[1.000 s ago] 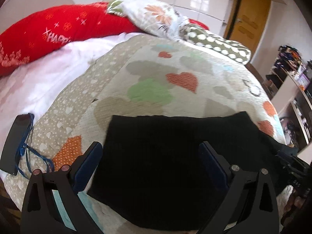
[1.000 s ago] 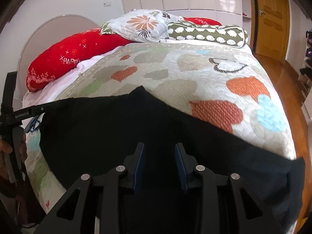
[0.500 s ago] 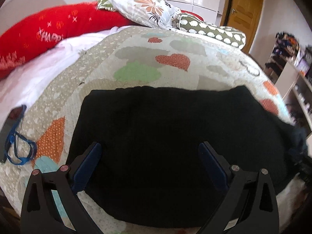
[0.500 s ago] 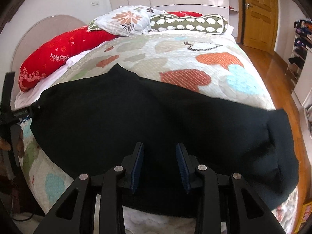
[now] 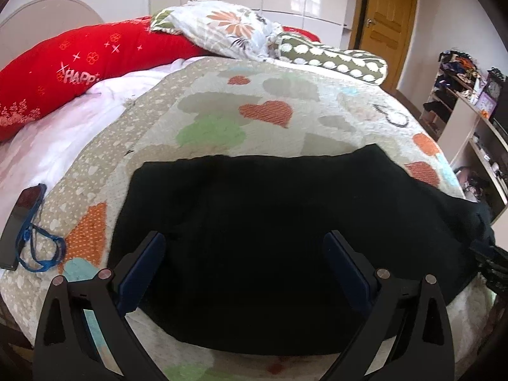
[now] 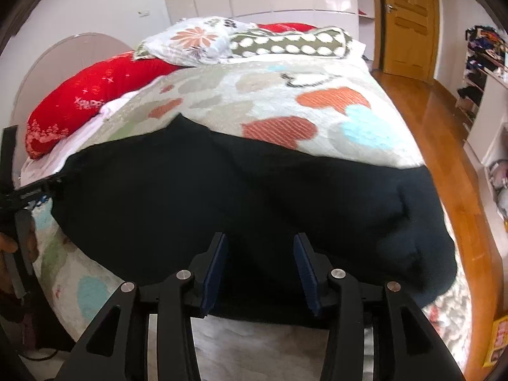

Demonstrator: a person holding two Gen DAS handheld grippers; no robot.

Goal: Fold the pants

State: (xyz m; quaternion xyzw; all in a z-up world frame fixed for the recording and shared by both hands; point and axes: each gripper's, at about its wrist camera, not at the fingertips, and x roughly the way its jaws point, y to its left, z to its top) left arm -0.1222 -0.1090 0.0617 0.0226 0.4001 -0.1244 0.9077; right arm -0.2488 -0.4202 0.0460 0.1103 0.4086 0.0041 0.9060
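Bedroom with a wooden door and glossy wardrobe fronts behind; the bed's heart-print quilt point(image 5: 285, 117) is the work surface. Red bolster point(image 5: 79, 63), floral pillow point(image 5: 228, 28) and spotted bolster point(image 5: 333, 57) are stacked at the head. A phone with a blue cord point(image 5: 19, 225) lies at the quilt's left edge.

Black pants point(image 5: 279, 222) lie flat across the near end of the quilt, spread sideways as one broad dark panel; in the right wrist view the far right end looks bunched and thicker point(image 6: 397, 222), hanging close to the bed's edge.

Change noted: a second ago the cloth sat further off and narrower in the left wrist view; now it fills the lower frame, so both hands have closed in on it. The right gripper point(image 6: 262, 266) has just been opening, its jaws moderately apart, with dark fabric seen beyond the gap but no pad pressing on it. The left gripper point(image 5: 244, 266) stands wide apart above the cloth, gripping nothing.

Reading: the pants appear laid out and let go. Likely the next grasp is being lined up, probably on the near hem or an end, to bring one half over the other. The bunched right end may need smoothing first.
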